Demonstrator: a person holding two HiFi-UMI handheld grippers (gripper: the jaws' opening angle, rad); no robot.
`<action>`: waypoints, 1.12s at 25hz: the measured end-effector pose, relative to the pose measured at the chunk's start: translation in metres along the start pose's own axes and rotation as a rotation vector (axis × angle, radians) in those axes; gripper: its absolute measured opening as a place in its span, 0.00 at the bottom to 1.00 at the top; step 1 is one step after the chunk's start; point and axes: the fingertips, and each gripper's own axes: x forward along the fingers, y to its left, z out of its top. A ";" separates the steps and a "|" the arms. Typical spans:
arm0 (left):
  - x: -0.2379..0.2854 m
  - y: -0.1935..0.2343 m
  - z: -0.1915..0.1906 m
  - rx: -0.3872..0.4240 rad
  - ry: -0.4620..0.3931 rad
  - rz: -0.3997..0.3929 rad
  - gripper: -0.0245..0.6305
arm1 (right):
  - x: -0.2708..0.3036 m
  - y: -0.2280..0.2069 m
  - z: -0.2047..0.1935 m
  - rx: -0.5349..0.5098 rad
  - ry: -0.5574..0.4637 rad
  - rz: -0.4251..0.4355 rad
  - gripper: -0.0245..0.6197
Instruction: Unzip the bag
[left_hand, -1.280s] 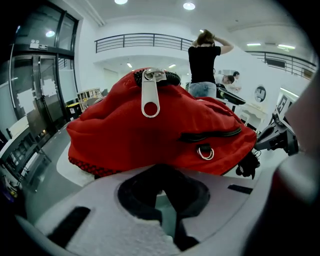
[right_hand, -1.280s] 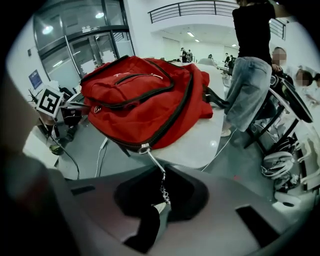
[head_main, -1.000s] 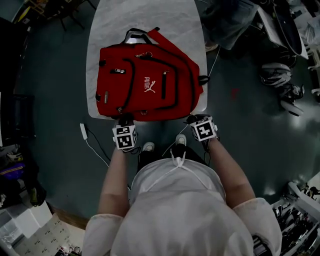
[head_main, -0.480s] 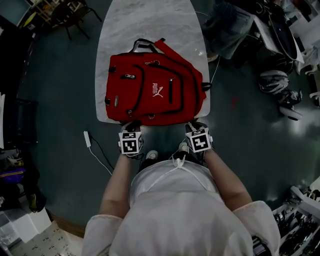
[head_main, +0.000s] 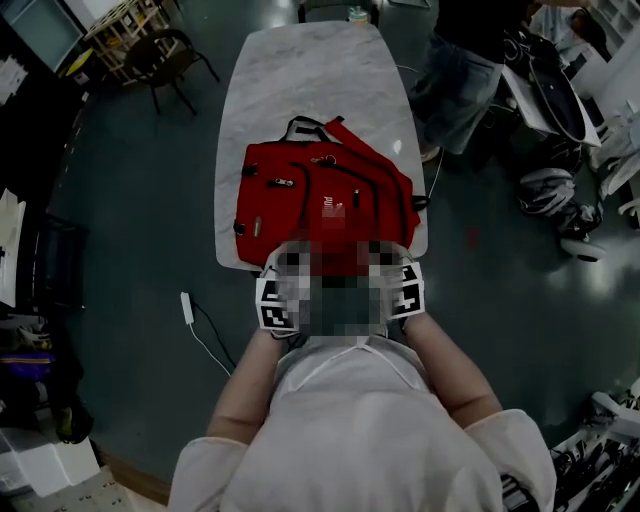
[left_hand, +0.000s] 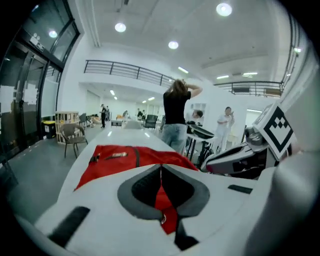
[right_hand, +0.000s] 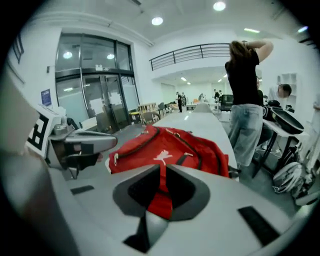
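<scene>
1. Jaws of the left gripper (left_hand: 161, 170), just left of centre in the head view, stand nearly together, pinching red fabric at the backpack's near edge.
2. The red backpack (head_main: 300, 200) lies flat mid-frame on the marble table (head_main: 300, 90), by its near end.
3. The right gripper (right_hand: 162, 170), just right of centre, is closing its jaws on the same red fabric.
</scene>
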 end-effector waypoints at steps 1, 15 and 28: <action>-0.003 -0.004 0.020 0.025 -0.053 -0.006 0.07 | -0.005 0.003 0.015 0.004 -0.042 0.003 0.12; -0.067 -0.060 0.208 0.192 -0.539 -0.101 0.07 | -0.087 0.018 0.153 -0.071 -0.449 -0.033 0.08; -0.061 -0.072 0.204 0.172 -0.490 -0.121 0.07 | -0.099 0.012 0.160 -0.076 -0.489 -0.055 0.08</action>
